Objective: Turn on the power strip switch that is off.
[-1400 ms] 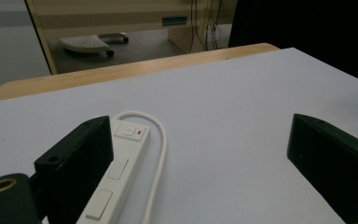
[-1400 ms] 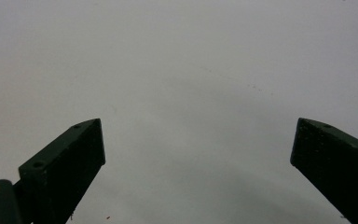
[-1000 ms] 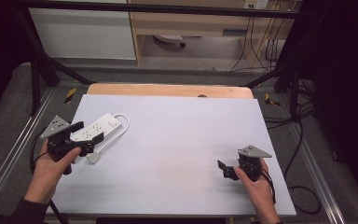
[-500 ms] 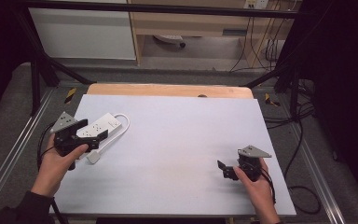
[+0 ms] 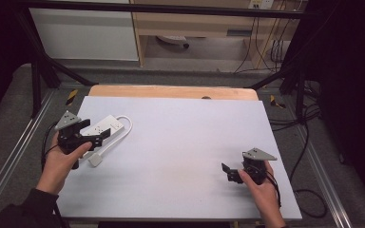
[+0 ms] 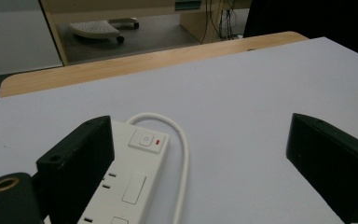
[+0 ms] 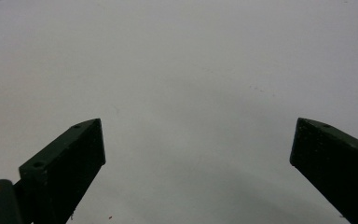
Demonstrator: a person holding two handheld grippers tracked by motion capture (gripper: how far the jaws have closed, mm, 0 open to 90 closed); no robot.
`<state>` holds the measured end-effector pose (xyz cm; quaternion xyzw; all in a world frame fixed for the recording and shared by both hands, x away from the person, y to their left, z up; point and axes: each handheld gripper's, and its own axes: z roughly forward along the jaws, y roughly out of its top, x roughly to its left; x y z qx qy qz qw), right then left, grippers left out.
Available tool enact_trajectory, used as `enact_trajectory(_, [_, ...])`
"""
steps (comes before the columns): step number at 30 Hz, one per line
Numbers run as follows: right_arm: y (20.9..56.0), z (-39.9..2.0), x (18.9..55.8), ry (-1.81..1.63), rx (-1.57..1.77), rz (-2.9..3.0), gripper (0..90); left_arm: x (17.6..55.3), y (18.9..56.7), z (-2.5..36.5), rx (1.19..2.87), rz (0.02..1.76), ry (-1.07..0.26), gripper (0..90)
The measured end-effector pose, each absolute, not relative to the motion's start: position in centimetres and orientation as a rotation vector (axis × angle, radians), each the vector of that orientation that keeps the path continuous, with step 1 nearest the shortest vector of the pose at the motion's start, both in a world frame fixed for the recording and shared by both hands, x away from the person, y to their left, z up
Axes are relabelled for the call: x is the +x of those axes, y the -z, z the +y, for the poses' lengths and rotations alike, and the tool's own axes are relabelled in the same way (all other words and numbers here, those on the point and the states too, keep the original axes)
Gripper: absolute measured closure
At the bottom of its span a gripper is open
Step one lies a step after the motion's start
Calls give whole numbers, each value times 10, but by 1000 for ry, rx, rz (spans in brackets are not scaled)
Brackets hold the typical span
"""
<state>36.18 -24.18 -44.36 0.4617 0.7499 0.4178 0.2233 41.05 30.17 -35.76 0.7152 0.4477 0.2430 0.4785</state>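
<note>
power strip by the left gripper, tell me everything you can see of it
The power strip is a white, plastic-looking bar lying flat on the white table top near its left edge. Its upper face carries sockets and, at the far end, a square switch with a small red mark beside it. A white cord leaves that end, loops back along its side and ends in a white plug. The left gripper, jaws wide open, hovers over it; contact cannot be told.

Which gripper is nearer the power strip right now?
Left. The left gripper hangs open right at the power strip; the right gripper sits far across the table, near its front right.
</note>
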Motion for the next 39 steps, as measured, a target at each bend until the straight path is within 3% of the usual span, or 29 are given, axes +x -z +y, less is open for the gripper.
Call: enact_trajectory(39, [443, -242, 361, -1158, 1279, 2073, 37, 444, 383, 294, 1799, 1159, -625, 151])
